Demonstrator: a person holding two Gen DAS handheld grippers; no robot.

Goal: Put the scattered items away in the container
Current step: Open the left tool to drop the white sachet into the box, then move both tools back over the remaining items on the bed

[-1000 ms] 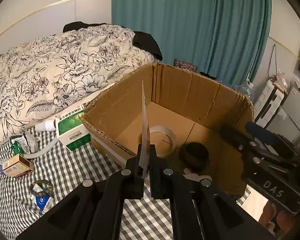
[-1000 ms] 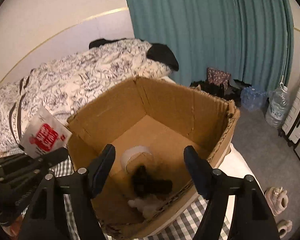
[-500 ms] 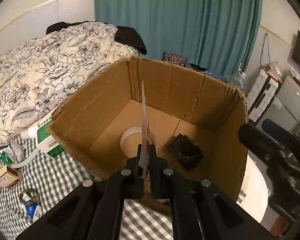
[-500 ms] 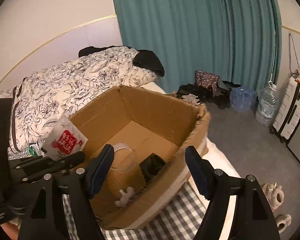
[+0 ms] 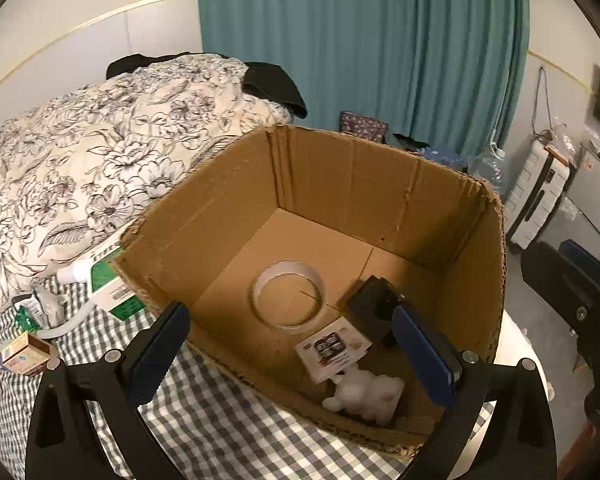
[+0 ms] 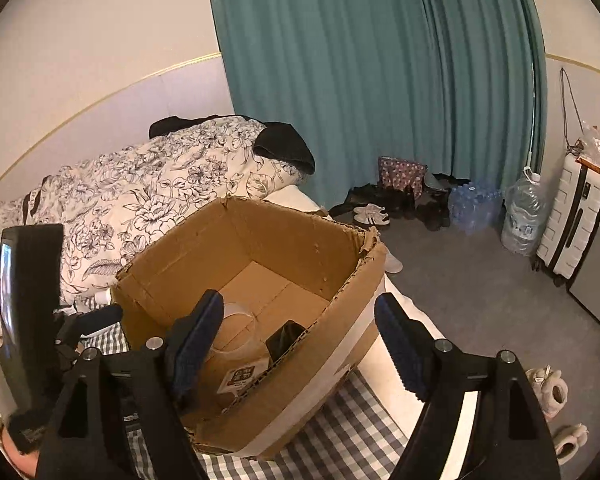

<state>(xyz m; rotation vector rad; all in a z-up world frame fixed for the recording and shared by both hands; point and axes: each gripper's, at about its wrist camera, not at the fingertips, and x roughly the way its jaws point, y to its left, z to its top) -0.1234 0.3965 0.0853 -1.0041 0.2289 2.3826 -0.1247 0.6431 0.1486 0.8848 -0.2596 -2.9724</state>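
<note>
The left gripper (image 5: pixel 290 354) hangs over the near edge of the cardboard box (image 5: pixel 388 184) with its jaws opening wide and nothing pinched between them. Below and between its fingers, a small white packet (image 5: pixel 332 349) with a dark and red label lies flat on the box floor, clear of both pads. Just beyond the packet sits a roll of clear tape (image 5: pixel 288 299), to its right a small black object (image 5: pixel 374 304), and at the near right corner a white plush toy (image 5: pixel 366 394) touching the packet's near edge. The right gripper (image 6: pixel 298 354) hovers at the box's near right wall, its jaws also opening and empty; the corrugated rim passes between its fingers without either pad pressing on it. Left of the box, on the checked bedsheet (image 5: pixel 220 412), a green and white carton (image 5: pixel 108 280), a white tube (image 5: pixel 74 274) and a small brown box (image 5: pixel 28 354) lie scattered, well apart from both grippers.
</note>
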